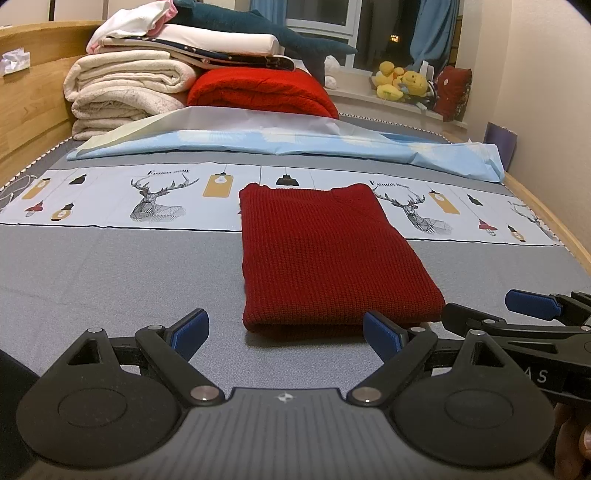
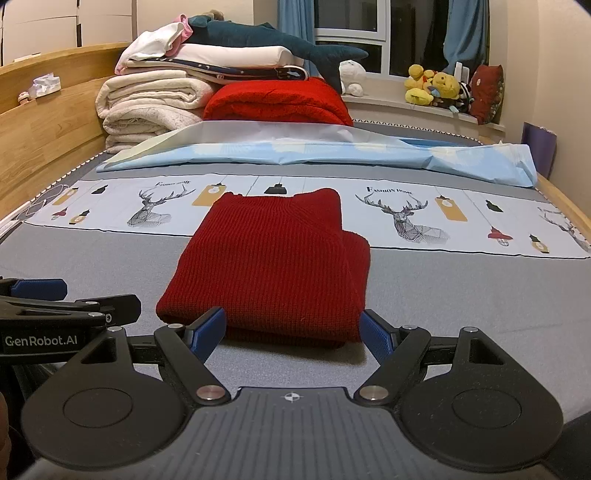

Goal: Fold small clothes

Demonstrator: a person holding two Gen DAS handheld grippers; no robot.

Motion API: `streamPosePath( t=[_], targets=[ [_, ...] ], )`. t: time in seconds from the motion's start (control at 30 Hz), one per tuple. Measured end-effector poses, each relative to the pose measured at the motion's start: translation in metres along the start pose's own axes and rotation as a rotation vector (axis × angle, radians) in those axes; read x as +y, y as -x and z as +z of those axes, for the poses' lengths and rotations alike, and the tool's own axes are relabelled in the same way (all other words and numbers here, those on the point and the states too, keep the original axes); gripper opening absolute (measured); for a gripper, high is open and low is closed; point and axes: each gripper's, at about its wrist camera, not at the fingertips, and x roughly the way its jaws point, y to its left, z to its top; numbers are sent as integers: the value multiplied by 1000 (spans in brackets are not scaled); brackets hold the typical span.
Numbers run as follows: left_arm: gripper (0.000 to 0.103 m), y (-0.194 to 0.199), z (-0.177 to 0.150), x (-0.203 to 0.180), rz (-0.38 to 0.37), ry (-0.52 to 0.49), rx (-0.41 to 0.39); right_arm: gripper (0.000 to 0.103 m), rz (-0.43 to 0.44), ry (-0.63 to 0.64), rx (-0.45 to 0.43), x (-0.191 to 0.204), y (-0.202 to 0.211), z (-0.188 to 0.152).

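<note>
A dark red knit garment (image 1: pixel 325 254) lies folded into a thick rectangle on the grey bed sheet (image 1: pixel 110 273); it also shows in the right wrist view (image 2: pixel 273 266). My left gripper (image 1: pixel 286 332) is open and empty, just short of the garment's near edge. My right gripper (image 2: pixel 293 330) is open and empty at the same near edge, with its blue pads either side of the fold. Each gripper shows at the edge of the other's view: the right gripper (image 1: pixel 532 306) and the left gripper (image 2: pixel 40 291).
A pale printed cloth with deer (image 1: pixel 155 199) lies across the bed under the garment's far end. Behind it are a light blue sheet (image 1: pixel 295 144), a red blanket (image 1: pixel 266 92), stacked white bedding (image 1: pixel 122 92) and a plush shark (image 1: pixel 258 29). Wooden bed rails (image 1: pixel 33 110) run along both sides.
</note>
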Motion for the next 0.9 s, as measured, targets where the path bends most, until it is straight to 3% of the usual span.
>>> streamPosePath(
  t=[0.9],
  targets=[
    [93,-2,-1,1,-1,3,2,80,1,-1,2,-1,0,0]
  ],
)
